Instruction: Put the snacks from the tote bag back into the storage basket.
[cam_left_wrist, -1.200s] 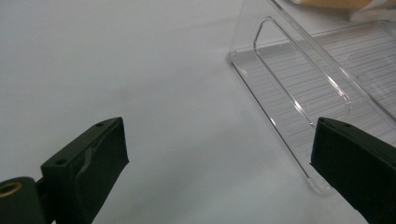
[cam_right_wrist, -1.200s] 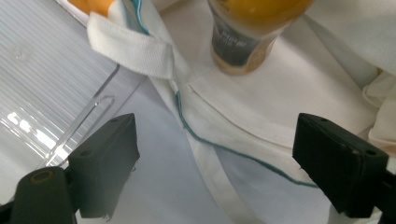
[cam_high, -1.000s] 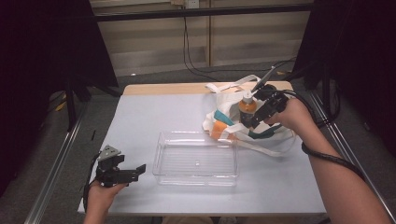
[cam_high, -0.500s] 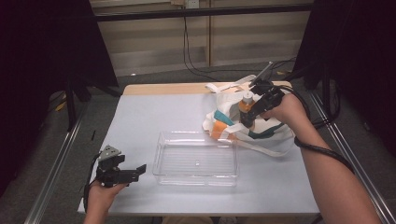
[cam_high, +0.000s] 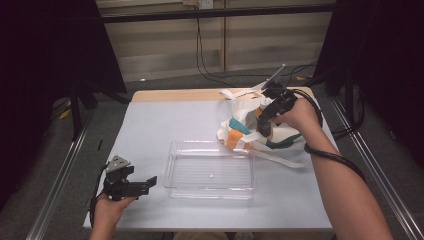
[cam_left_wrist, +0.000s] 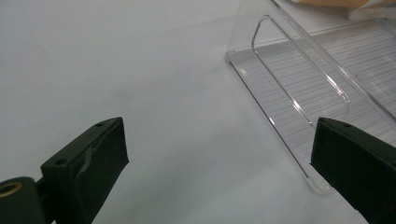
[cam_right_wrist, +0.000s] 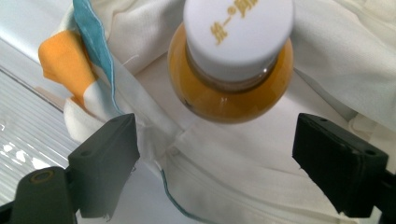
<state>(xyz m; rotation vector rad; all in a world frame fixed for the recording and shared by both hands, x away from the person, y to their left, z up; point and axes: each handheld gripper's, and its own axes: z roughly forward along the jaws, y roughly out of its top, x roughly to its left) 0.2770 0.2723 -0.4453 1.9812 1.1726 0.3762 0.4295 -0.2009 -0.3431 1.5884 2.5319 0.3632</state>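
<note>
Right gripper view has the right gripper (cam_right_wrist: 215, 163) spread wide with nothing pinched, and just past the jaws an orange bottle (cam_right_wrist: 229, 88) with a white cap (cam_right_wrist: 238, 32) can be seen standing in the white cloth bag (cam_right_wrist: 243, 186). Probably best if the jaws get lowered onto the body under the cap, kept clear of loose fabric, and closed square so it isn't tipped. Farther off, the clear tray (cam_high: 210, 170) sits mid-table, while the left gripper (cam_left_wrist: 219, 158) is held open beside its near corner.

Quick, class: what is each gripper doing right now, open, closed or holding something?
Left gripper: open, holding nothing, beside the clear tray.
Right gripper: open, jaws spread below the orange bottle in the white bag, not gripping it.
</note>
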